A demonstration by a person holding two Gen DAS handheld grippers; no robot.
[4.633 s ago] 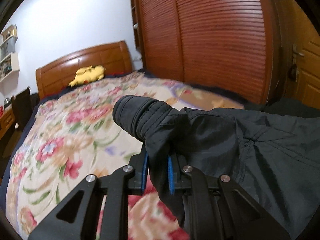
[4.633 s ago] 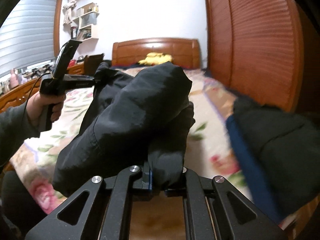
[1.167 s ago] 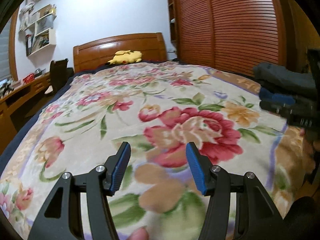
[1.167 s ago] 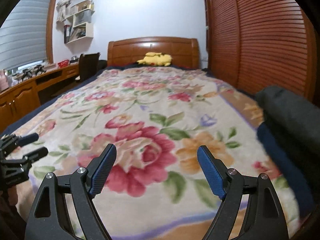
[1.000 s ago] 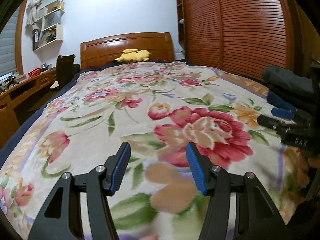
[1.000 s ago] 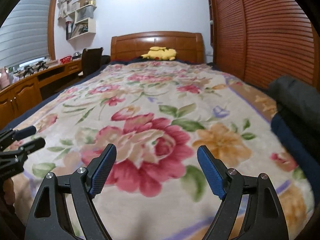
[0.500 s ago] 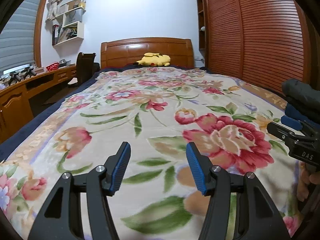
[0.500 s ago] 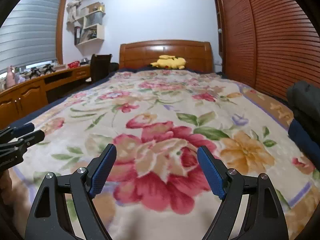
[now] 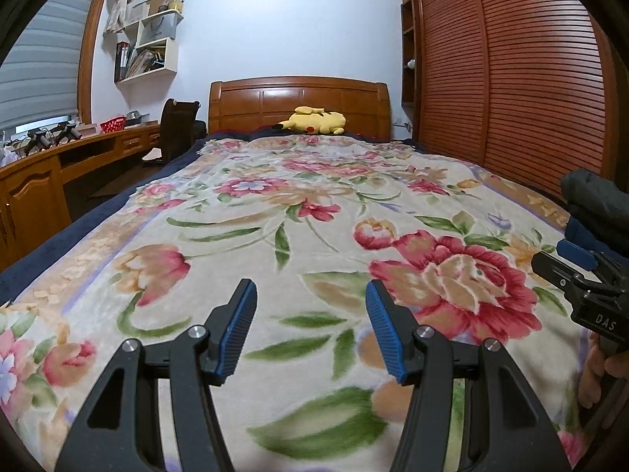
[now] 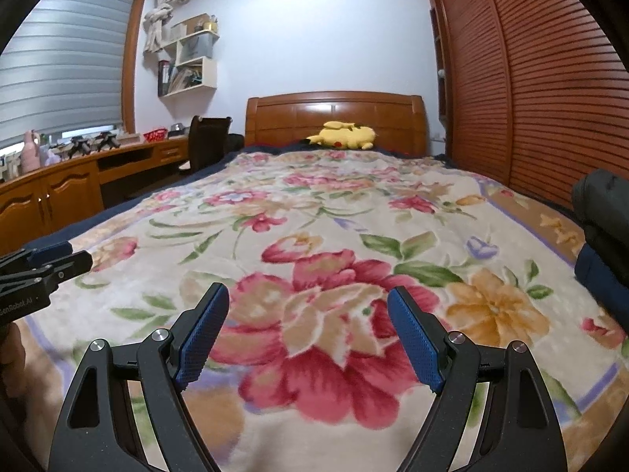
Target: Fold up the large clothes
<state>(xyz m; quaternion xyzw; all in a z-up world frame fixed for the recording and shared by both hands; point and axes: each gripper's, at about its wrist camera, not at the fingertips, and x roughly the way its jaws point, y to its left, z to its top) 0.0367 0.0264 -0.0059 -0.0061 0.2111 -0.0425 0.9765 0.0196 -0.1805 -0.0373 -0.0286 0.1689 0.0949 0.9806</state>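
Note:
A stack of folded dark clothes [image 9: 597,204] lies at the right edge of the bed, also in the right wrist view [image 10: 605,216], with a blue garment under a dark grey one. My left gripper [image 9: 310,314] is open and empty above the floral blanket [image 9: 275,204]. My right gripper [image 10: 308,326] is open and empty above the same blanket [image 10: 314,204]. The right gripper also shows at the right of the left wrist view [image 9: 582,275], beside the stack. The left gripper shows at the left edge of the right wrist view [image 10: 43,267].
A wooden headboard [image 9: 298,102] with a yellow plush toy [image 9: 314,120] stands at the far end. A louvred wardrobe [image 9: 530,78] runs along the right side. A wooden desk [image 10: 51,188] and dark chair [image 10: 206,137] stand to the left.
Both grippers let go of the dark jacket, which now lies on the stack at the right. Both views have since swung left and risen to face the headboard.

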